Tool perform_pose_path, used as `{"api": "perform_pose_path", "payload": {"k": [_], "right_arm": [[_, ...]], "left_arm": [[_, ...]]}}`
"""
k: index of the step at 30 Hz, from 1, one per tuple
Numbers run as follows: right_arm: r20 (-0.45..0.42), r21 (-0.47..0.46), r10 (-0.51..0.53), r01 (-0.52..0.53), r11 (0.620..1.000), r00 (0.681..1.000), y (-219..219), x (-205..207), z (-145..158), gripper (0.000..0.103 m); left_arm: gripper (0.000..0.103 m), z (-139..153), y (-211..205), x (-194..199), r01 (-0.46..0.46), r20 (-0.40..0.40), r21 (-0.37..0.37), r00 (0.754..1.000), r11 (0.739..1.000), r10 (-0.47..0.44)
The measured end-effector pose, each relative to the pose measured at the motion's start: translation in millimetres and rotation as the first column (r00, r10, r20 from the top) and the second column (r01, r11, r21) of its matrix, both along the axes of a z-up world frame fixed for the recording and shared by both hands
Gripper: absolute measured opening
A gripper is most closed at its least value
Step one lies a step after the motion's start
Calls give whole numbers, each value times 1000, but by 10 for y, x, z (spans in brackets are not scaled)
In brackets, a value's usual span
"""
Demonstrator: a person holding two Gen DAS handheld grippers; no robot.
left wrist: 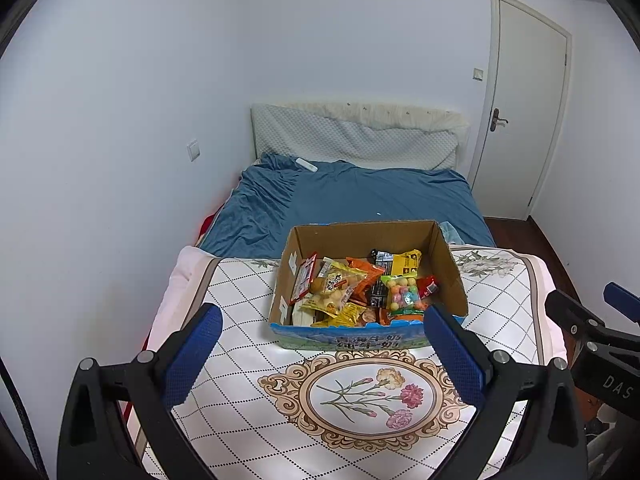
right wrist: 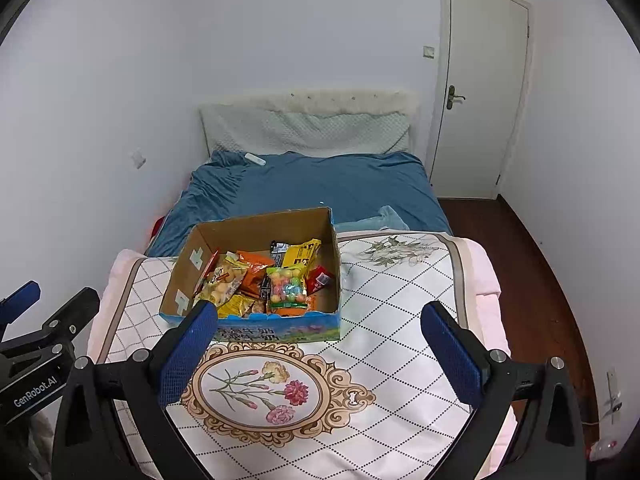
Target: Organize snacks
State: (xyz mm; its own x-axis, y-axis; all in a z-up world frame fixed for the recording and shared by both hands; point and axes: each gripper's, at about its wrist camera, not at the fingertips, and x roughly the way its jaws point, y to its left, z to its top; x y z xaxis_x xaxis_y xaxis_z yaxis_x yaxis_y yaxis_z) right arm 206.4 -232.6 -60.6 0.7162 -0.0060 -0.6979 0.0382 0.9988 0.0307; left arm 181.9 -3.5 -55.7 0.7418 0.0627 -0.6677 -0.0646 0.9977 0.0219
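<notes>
1. The left gripper (left wrist: 322,354) hovers low in the left wrist view, its blue fingers (left wrist: 192,360) wide apart and holding nothing.
2. The right gripper (right wrist: 318,354) hovers likewise, fingers (right wrist: 450,354) spread wide and empty; its left finger overlaps the box's near left corner in the right wrist view.
3. The box (left wrist: 368,336), an open carton, sits mid-frame on a quilt (left wrist: 360,396) with a flower medallion.
4. Snacks (left wrist: 352,288) fill the box in a loose heap: yellow, orange and red packets, and a clear bag of coloured balls (left wrist: 404,294).
5. Behind the box lies a blue sheet (left wrist: 352,196) on the bed, with a pillow (left wrist: 352,138) against the wall.
6. A closed door (left wrist: 524,104) stands at upper right.
7. Nothing lies on the quilt between the grippers and the box.
</notes>
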Motion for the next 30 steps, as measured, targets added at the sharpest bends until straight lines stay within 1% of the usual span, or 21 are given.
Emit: {"api": "perform_pose_path", "payload": {"k": [8,30], "right_arm": [[-5,3,9,-9,1000,1000,16,-7,-3,103],[-10,2,14,-14,1000,1000,20,-4,-24,103]], "left_arm": [[103,44,-33,-28,1,-6,-4,1000,1000,-1],[103,15,-38,-59,-1,-8,-11,1000,1000,0]]}}
